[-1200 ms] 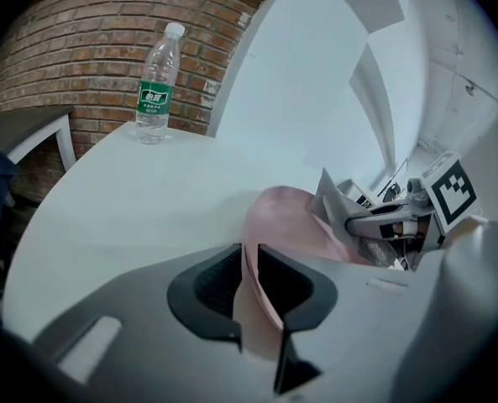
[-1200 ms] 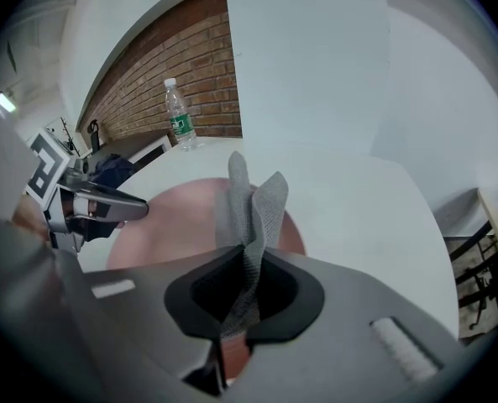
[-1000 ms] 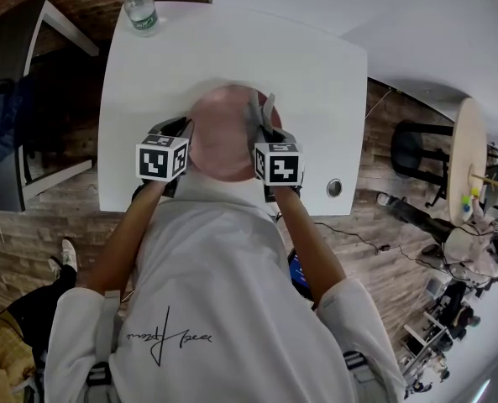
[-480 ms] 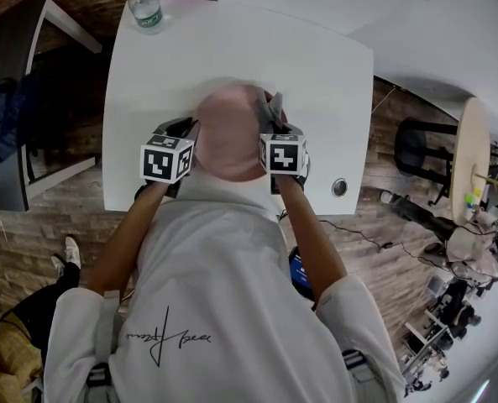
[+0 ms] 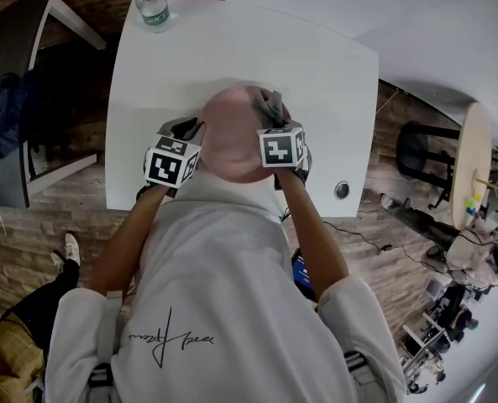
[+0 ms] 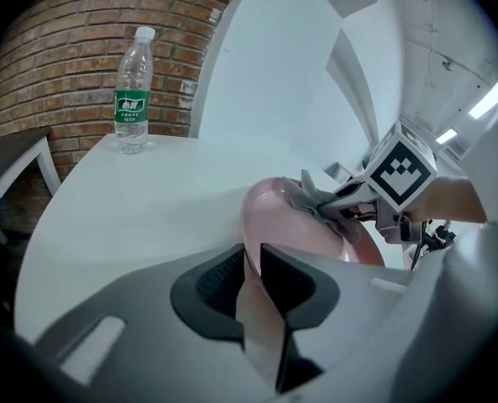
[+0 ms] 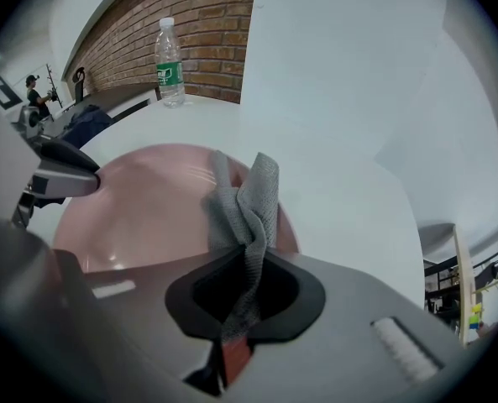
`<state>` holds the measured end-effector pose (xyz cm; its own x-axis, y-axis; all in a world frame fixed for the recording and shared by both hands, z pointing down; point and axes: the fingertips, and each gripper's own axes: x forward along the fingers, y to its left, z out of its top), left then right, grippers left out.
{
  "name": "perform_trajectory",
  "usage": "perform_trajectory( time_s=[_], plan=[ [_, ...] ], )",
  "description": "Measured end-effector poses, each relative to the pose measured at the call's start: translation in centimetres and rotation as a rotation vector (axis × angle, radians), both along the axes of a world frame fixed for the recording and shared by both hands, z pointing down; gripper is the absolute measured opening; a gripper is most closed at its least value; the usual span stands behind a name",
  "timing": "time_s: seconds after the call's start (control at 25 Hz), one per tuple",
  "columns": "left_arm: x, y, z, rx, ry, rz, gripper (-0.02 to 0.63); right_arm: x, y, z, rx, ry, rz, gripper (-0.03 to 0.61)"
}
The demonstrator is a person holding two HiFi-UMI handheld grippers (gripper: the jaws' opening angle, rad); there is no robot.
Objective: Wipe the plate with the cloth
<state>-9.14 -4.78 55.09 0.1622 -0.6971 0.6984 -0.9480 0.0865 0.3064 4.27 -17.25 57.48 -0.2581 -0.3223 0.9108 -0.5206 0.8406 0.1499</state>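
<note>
A pink plate (image 5: 232,137) is held up above the white table (image 5: 232,49) near its front edge. My left gripper (image 5: 191,133) is shut on the plate's left rim (image 6: 250,250). The plate (image 7: 139,204) tilts toward the right gripper view's camera. My right gripper (image 5: 274,120) is shut on a grey cloth (image 7: 247,200), which lies bunched against the plate's right side (image 5: 269,106). In the left gripper view the cloth (image 6: 316,204) rests on the plate's inner face, with the right gripper (image 6: 353,204) behind it.
A clear water bottle with a green label (image 5: 152,2) stands at the table's far left corner (image 6: 133,91) (image 7: 170,61). A round hole (image 5: 342,190) sits in the table near its front right edge. A brick wall lies beyond.
The plate and both grippers have shifted slightly forward and right in view, and the plate has tilted up a little more. The cloth has stayed against its right side.
</note>
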Motion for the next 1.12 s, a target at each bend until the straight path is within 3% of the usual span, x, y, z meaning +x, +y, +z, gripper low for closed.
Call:
perform_trajectory(
  time_s=[1.12],
  plan=[
    [-0.2, 0.0, 0.0, -0.004, -0.006, 0.029, 0.081, -2.8, -0.8, -0.3, -0.007, -0.053, -0.026, 0.009]
  ],
)
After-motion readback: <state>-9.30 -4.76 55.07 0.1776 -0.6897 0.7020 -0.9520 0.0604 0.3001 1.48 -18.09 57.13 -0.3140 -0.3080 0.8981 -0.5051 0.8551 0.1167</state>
